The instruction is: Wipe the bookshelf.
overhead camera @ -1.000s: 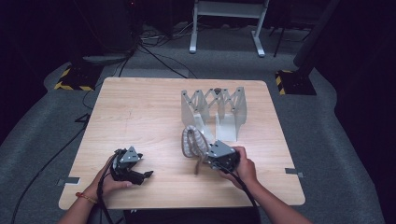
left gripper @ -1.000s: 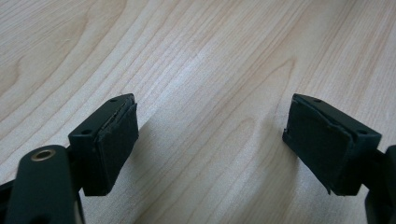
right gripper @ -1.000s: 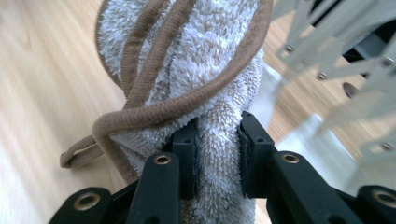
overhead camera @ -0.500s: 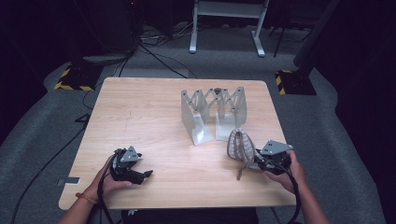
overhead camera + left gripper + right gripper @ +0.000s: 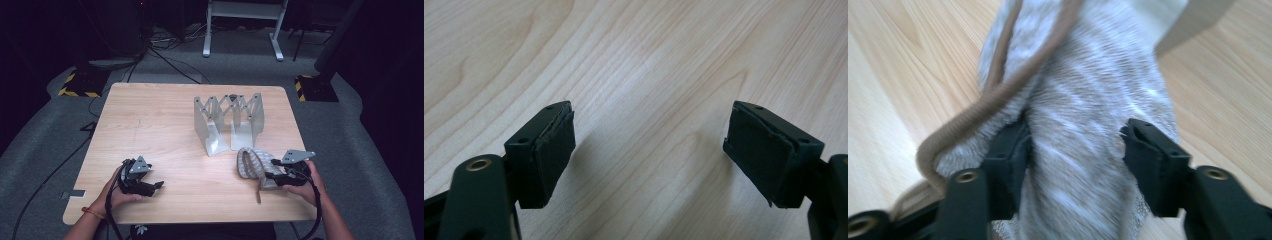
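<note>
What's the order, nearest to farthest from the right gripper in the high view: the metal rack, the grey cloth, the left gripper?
1. grey cloth: between the jaws of the right gripper, which have just been opening.
2. metal rack: behind it, mid-table.
3. left gripper: across the table, near the front left edge.

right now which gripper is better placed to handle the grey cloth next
The right gripper: the grey striped cloth lies between its jaws, which have just been opening. The left gripper rests open over bare table, far off at the table's other side.
</note>
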